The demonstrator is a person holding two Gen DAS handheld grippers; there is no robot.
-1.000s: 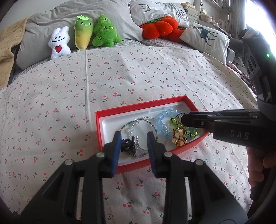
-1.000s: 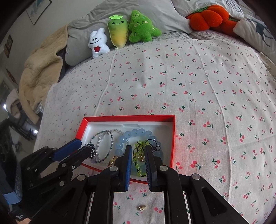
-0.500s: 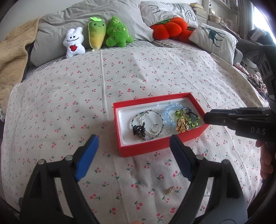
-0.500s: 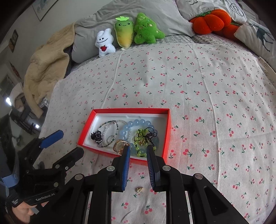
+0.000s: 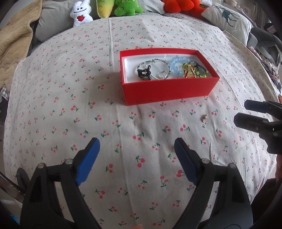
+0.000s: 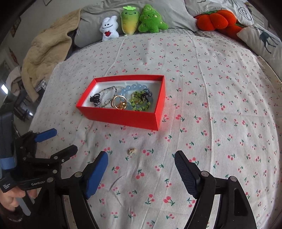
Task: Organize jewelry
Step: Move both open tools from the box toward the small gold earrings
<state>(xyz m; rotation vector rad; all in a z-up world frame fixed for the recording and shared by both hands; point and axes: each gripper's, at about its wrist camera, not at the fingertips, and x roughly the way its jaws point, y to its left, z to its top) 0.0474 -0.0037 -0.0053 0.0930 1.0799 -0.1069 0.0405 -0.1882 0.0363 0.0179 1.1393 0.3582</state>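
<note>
Brimming red jewelry box [image 6: 123, 117]; left claw [image 5: 136, 158] wide, right claw [image 6: 141, 169] opening, both empty.

A bed [image 6: 220, 74] under a cherry-print sheet fills the room — grey pillows [image 6: 98, 15] and plush toys [image 6: 141, 20] at its head, a tan blanket [image 6: 45, 51] heaped left, a pale wall [image 6: 35, 15] behind.

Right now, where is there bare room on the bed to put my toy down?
Free: the cherry-print sheet between the red cardboard box and the deer pillow, and between the box and the plush toys. Crowded: inside the box; a small gold trinket lies before it.
</note>
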